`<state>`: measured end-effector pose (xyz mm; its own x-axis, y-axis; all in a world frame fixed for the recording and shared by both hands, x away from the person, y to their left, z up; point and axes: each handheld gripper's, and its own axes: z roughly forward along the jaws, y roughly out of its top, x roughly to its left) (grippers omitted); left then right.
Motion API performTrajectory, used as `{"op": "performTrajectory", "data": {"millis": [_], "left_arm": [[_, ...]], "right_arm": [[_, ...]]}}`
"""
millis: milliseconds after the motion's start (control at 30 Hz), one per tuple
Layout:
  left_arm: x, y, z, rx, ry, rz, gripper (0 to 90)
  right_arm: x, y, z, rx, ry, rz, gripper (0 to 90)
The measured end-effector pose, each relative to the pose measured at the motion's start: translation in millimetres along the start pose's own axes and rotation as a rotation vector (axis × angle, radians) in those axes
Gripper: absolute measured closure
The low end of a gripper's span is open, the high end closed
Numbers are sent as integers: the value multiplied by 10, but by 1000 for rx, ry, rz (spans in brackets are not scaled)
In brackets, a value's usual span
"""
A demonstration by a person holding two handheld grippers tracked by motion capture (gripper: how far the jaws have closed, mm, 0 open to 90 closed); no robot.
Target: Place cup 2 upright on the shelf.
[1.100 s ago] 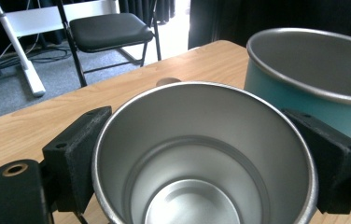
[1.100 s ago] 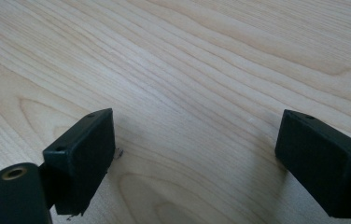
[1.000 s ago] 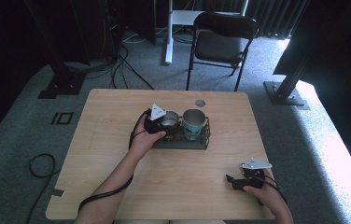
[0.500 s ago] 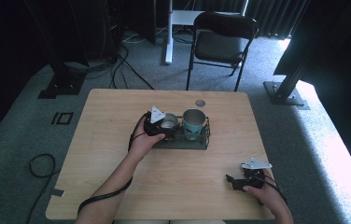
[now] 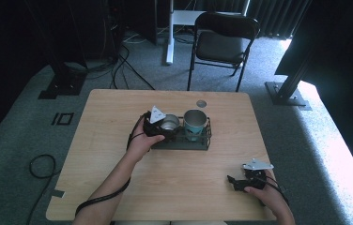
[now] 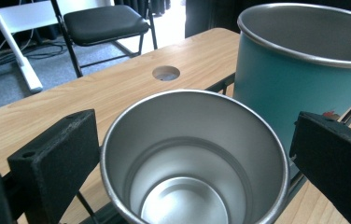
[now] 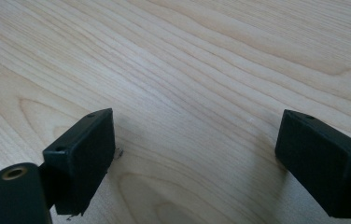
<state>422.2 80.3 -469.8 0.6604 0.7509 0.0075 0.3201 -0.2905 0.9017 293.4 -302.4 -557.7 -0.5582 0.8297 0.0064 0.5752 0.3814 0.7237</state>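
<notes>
A bare steel cup stands in the left end of a black wire rack at mid-table, with a teal cup beside it on the right. My left gripper reaches in from the left, shut on the steel cup. In the left gripper view the steel cup fills the gap, a jaw pressed against each side of its rim, and the teal cup rises just behind. My right gripper rests open near the table's front right, with bare wood between its jaws.
A round cable hole lies in the tabletop behind the rack. A black folding chair stands past the far edge. The wooden table has open surface at front left and around the right gripper.
</notes>
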Motion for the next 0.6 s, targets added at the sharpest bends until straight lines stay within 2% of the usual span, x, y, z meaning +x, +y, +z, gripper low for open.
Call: {"op": "performTrajectory", "data": {"millis": [400, 600], "left_arm": [[15, 9, -170, -17, -6, 0, 24], [30, 9, -266, -22, -9, -12, 24]], "right_arm": [[0, 0, 0, 0, 0, -1, 117], [0, 0, 0, 0, 0, -1, 117]]}}
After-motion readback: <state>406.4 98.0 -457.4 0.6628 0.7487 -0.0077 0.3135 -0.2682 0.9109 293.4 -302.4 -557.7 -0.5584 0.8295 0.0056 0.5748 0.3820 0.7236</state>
